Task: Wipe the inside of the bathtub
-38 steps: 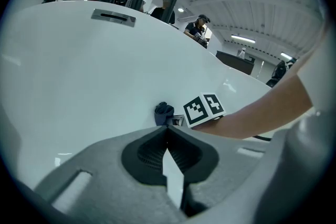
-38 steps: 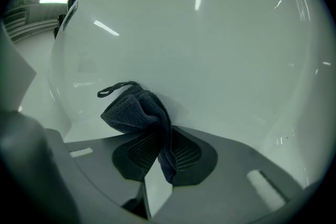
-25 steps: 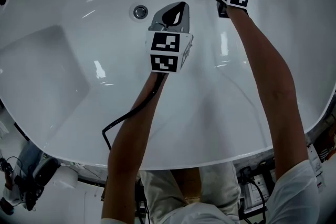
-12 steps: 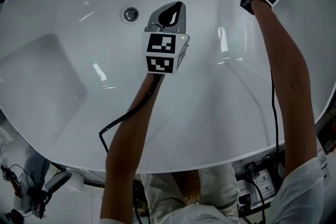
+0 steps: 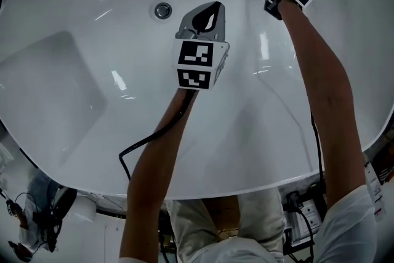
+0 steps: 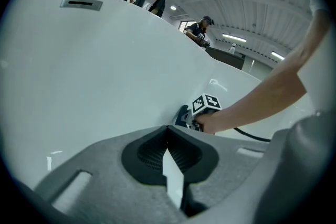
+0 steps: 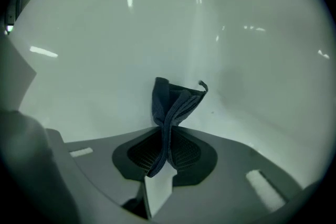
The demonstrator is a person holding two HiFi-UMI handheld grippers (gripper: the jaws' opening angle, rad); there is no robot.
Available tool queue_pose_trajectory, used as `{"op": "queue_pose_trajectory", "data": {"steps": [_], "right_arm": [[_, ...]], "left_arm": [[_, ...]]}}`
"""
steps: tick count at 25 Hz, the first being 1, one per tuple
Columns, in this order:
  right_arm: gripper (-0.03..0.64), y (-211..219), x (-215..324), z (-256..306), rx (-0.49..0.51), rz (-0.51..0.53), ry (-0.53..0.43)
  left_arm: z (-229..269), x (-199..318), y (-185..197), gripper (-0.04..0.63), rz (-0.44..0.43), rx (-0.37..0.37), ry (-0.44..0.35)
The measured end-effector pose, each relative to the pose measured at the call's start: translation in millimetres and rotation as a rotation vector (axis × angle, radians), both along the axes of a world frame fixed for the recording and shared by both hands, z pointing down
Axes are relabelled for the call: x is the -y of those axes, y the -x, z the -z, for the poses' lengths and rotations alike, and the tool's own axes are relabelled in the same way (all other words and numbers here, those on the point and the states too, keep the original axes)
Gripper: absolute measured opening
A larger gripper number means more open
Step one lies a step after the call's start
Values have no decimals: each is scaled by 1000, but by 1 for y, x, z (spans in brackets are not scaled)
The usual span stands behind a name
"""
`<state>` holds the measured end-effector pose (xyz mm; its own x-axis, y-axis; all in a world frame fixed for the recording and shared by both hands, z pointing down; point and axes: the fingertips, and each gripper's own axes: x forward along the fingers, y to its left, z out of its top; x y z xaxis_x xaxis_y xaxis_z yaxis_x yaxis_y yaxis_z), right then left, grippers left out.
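My right claw (image 7: 167, 136) is clamped tight on the dark blue cloth (image 7: 174, 98). The fabric is bunched up between the pads, and the free end fans out and presses against the white wall of the bathtub (image 5: 74, 71). So the rag is up on the far side of the basin, at the top right in the head view, well away from the drain (image 5: 163, 10).

What's changed: a second ago that claw sat closer to the middle, then it swung out to the right, and now it has slid a bit back to the left. To me that reads as a back-and-forth scrub along the same strip of the far wall, so the wiping is properly under way but only covers that one band so far.

My left claw (image 6: 169, 150) is closed with nothing in it. It hovers over the middle of the tub just beside the drain and has barely shifted over that second, so it's basically along for the ride.

The floor and near slope look untouched, so I reckon plenty is left to wipe.
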<state>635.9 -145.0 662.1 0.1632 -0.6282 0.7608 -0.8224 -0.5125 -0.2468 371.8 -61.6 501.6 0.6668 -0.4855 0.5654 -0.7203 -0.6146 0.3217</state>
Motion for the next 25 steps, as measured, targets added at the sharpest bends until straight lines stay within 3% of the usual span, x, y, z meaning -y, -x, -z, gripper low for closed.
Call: {"op": "queue_pose_trajectory", "data": {"steps": [7,12,17,21,25], "right_arm": [[61,94,4,-11,141,100,9],[63,166,27,-23,211,194,10],[63,200,39,-19,185,272,23],[61,275,44,-29,176,285,27],[61,282,46,-33,184,281,31]], "left_arm": [[13,-4,42,0,36,-1,5],[12,4,102,0,86,-5,-9],[26,0,135,0,110,-4,-43],[15,-1,213,0,143,-14,-49],[12,2,224,0,168,-14,-50]]}}
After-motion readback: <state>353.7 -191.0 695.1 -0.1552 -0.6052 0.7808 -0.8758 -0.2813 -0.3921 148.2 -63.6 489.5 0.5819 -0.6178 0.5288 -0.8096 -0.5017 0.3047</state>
